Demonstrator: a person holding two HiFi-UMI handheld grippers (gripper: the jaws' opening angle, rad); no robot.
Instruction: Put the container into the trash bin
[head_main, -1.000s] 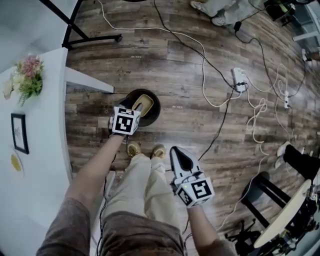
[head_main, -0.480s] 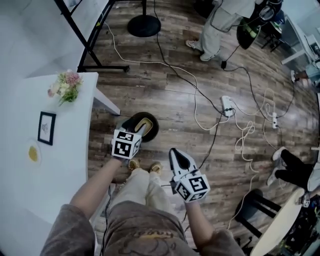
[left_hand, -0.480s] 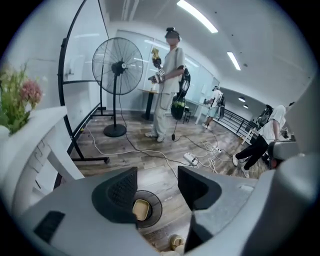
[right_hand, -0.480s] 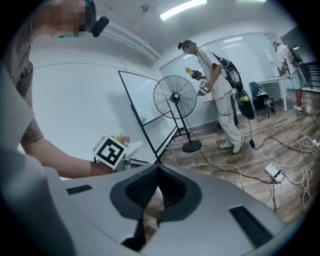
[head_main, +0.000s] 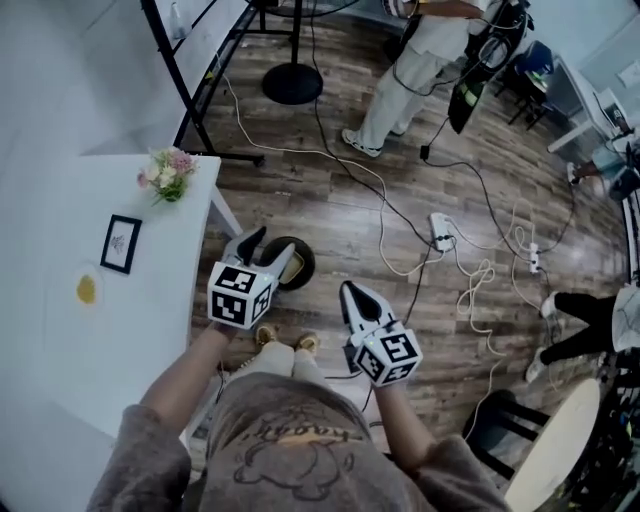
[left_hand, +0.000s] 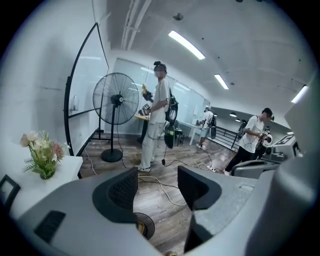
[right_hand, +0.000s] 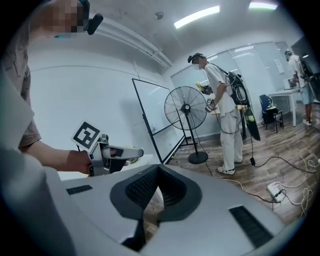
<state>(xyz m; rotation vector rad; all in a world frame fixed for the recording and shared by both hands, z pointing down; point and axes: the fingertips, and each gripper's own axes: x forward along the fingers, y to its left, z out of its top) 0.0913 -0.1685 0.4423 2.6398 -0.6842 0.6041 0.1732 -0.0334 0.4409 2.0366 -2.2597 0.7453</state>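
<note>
A round black trash bin (head_main: 303, 262) stands on the wooden floor beside the white table's corner. Inside it lies a yellowish container (left_hand: 140, 227), seen low in the left gripper view. My left gripper (head_main: 267, 247) hangs above the bin's near left side, open, with nothing between its jaws (left_hand: 157, 187). My right gripper (head_main: 357, 296) is held to the right of the bin over the floor, its jaws shut together and empty (right_hand: 157, 186). The left gripper (right_hand: 107, 152) also shows in the right gripper view.
A white table (head_main: 60, 330) at the left bears flowers (head_main: 168, 172) and a small picture frame (head_main: 120, 243). Cables and a power strip (head_main: 440, 228) cross the floor. A person (head_main: 410, 70) stands beyond, near a fan base (head_main: 292, 83). A stool (head_main: 500, 420) sits lower right.
The head view has pulled back and up, showing more of the room. My left gripper has come up off the bin, and the container stays inside. The right gripper has barely moved.
</note>
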